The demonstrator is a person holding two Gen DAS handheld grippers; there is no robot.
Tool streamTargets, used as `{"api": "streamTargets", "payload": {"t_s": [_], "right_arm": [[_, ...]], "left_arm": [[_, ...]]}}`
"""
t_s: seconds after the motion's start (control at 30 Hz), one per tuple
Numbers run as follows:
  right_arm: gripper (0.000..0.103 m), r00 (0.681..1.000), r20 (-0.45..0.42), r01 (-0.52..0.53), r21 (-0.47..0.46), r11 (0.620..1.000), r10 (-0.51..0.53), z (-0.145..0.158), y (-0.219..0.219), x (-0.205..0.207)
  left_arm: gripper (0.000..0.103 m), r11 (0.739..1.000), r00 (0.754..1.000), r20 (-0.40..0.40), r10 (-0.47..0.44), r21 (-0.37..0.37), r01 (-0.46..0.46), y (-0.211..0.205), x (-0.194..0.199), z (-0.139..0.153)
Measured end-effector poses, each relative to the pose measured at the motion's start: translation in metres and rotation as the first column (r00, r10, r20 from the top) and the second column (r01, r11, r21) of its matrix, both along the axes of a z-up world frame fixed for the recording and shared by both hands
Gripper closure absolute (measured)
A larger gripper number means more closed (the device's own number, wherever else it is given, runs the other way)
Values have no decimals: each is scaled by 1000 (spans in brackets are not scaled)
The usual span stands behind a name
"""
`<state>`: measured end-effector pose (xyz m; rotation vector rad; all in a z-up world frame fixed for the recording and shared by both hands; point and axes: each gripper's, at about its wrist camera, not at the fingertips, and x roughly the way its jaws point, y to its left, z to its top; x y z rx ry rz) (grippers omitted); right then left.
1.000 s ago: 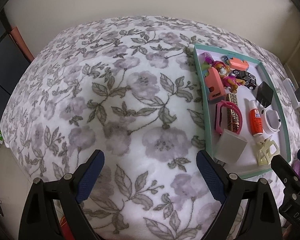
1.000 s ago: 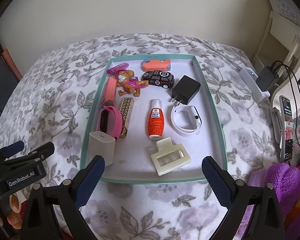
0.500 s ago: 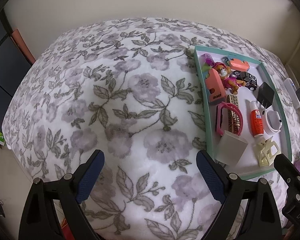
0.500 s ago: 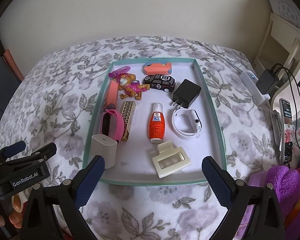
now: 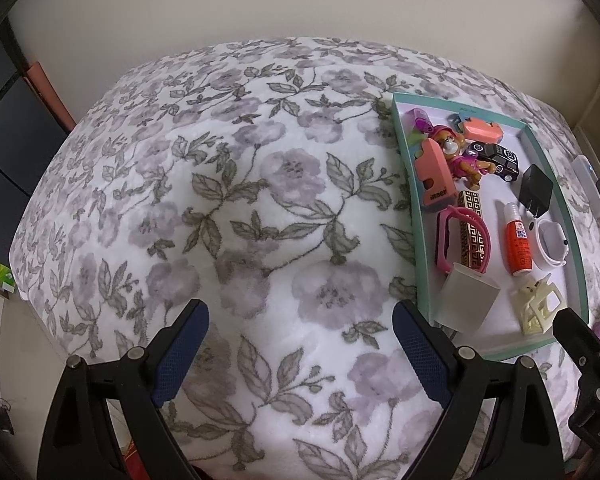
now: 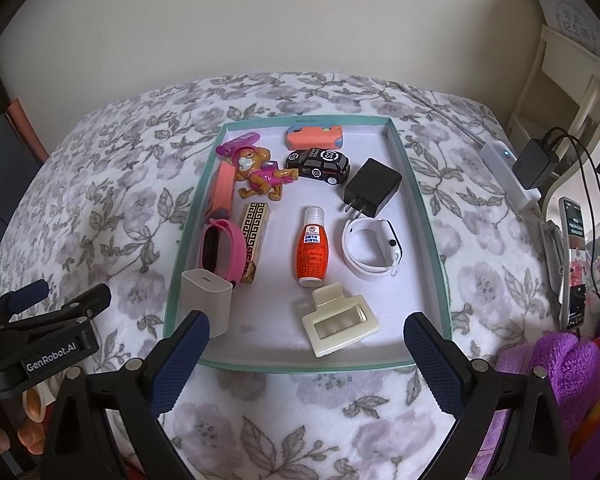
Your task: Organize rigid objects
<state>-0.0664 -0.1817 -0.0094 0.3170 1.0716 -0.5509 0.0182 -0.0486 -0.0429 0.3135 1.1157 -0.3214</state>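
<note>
Teal-rimmed tray [image 6: 424, 216] sits slightly farther from the right gripper [image 6: 306, 346] than before. Both the right and left gripper [image 5: 300, 338] fingers stay spread wide, empty.

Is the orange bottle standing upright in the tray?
No, the orange bottle lies flat on its side on the floor of the tray, cap toward the far wall.

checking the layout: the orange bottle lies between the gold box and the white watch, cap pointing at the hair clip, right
Not quite. The orange bottle does lie between the gold box and the white watch, but its cap points away from the hair clip, toward the toy car. The right wrist view shows it.
</note>
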Motion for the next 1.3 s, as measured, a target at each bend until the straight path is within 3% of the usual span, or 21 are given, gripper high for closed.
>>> {"api": "streamTargets", "payload": {"t_s": [1.3], "right_arm": [[3,1000,-12,-2,5,1000,2,-4,-3,0]], "left_arm": [[10,1000,1000,-10,2,30,-2,2,3,-5]]}}
